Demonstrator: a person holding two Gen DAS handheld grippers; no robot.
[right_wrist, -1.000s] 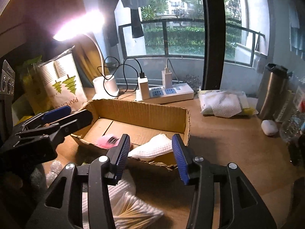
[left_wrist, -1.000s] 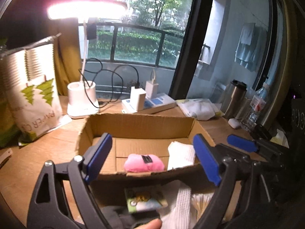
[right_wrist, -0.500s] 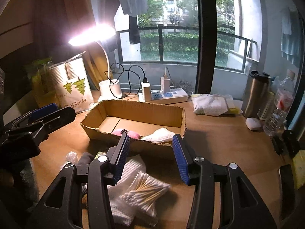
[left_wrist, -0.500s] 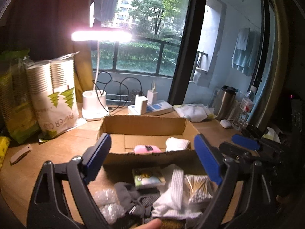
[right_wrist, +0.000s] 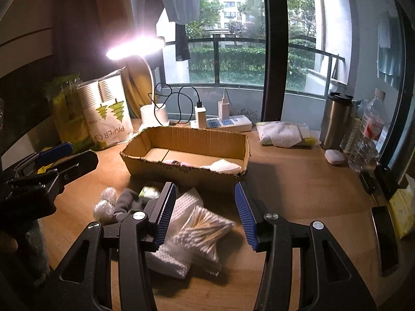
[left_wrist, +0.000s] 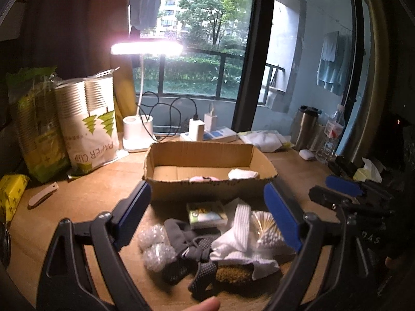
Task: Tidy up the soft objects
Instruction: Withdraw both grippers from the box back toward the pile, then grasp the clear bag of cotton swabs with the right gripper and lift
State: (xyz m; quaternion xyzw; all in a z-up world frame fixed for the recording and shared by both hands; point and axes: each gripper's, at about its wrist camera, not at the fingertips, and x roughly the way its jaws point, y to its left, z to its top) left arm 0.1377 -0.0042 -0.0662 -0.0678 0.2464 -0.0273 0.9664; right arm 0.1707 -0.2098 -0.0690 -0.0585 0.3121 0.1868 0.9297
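Both grippers have pulled back from the cardboard box [left_wrist: 207, 153], left gripper [left_wrist: 207, 212] and right gripper [right_wrist: 205, 212] wide open, empty; 2 soft items inside, the sock pile [left_wrist: 243, 235] waits in front.

Left gripper [left_wrist: 207, 215], right gripper [right_wrist: 205, 212]: black triangular-cutout frames, silver screws, ribbed blue pads [right_wrist: 166, 212]; bare fingertip [left_wrist: 205, 304].

A lit desk lamp [left_wrist: 146, 49] stands on the wooden table [right_wrist: 298, 181] before a large window [right_wrist: 238, 26].
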